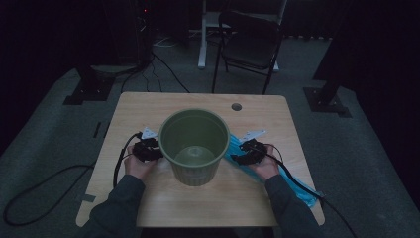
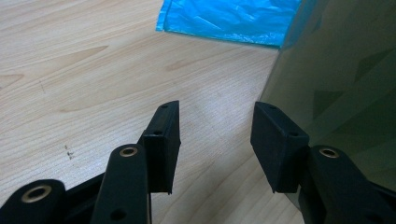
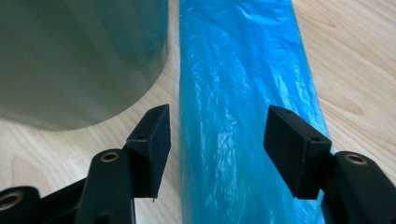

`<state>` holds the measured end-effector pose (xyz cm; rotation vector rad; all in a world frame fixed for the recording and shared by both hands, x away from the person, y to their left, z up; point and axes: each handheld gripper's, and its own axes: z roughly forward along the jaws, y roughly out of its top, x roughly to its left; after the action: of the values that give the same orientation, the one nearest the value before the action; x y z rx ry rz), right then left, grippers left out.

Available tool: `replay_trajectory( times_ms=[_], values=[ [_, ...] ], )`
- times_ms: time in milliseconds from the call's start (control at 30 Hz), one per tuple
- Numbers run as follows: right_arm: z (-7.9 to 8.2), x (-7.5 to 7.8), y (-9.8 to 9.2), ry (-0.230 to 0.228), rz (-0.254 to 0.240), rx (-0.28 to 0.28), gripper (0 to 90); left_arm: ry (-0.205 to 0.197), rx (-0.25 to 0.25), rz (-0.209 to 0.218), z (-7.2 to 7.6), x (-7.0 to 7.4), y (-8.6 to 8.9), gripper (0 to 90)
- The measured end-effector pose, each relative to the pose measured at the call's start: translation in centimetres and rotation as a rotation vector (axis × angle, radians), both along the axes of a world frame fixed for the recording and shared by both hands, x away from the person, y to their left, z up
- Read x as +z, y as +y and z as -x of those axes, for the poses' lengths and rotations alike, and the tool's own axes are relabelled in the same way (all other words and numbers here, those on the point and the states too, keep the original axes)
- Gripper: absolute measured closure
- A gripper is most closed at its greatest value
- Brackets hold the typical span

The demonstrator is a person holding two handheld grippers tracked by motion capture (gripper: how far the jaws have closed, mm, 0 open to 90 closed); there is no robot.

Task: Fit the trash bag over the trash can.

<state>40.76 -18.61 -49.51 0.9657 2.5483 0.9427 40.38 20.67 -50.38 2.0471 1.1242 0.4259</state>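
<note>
A green plastic bin (image 1: 194, 144) stands upright in the middle of the wooden table (image 1: 148, 106), with nothing inside it. A folded blue plastic bag (image 1: 297, 186) lies flat as a long strip on the table right of the bin. My left gripper (image 1: 148, 148) rests beside the bin's left wall (image 2: 345, 70), open (image 2: 215, 109), with only bare wood between its jaws. My right gripper (image 1: 246, 152) is at the bin's right side, open (image 3: 218, 112). Its jaws stand apart above the blue bag (image 3: 238, 60) without pressing on it. The bin's wall (image 3: 79, 56) is just to their left.
A round cable hole (image 1: 236, 106) sits near the table's far edge. A black folding chair (image 1: 250, 42) stands on the floor behind the table. Cables (image 1: 29, 198) trail over the floor at left. The far end of the blue bag (image 2: 229, 18) shows past the bin.
</note>
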Motion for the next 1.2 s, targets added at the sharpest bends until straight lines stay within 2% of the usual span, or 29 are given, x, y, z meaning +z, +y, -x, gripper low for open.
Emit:
replay_trajectory(
  times_ms=[167, 500, 533, 667, 867, 1133, 1200],
  values=[
    [-0.5, -0.7, 0.6, -0.001, -0.01, 0.003, 38.5, -0.001, -0.004, -0.001, 0.0, 0.0, -0.1, 52.7],
    [-1.8, -2.2, 1.1, 0.023, 0.022, -0.022, 37.6, -0.001, -0.009, -0.003, 0.0, 0.0, -0.2, 52.6],
    [-2.0, -2.5, 1.3, 0.03, 0.039, -0.027, 36.6, 0.0, -0.009, -0.003, 0.0, 0.0, -0.2, 52.6],
    [-2.2, -2.7, 1.9, 0.024, 0.054, -0.019, 35.6, -0.002, -0.009, 0.0, 0.0, 0.0, -0.2, 52.5],
    [-2.6, -3.3, 2.6, 0.045, 0.069, -0.004, 34.0, -0.003, -0.011, 0.001, 0.1, 0.0, -0.2, 52.4],
    [-3.2, -3.4, 2.3, 0.056, 0.075, -0.03, 34.1, -0.002, -0.013, 0.001, 0.0, 0.0, -0.3, 52.4],
    [-3.9, -3.3, 1.8, 0.074, 0.064, -0.055, 37.7, -0.004, -0.017, 0.001, 0.1, 0.0, -0.4, 52.4]
  ],
)
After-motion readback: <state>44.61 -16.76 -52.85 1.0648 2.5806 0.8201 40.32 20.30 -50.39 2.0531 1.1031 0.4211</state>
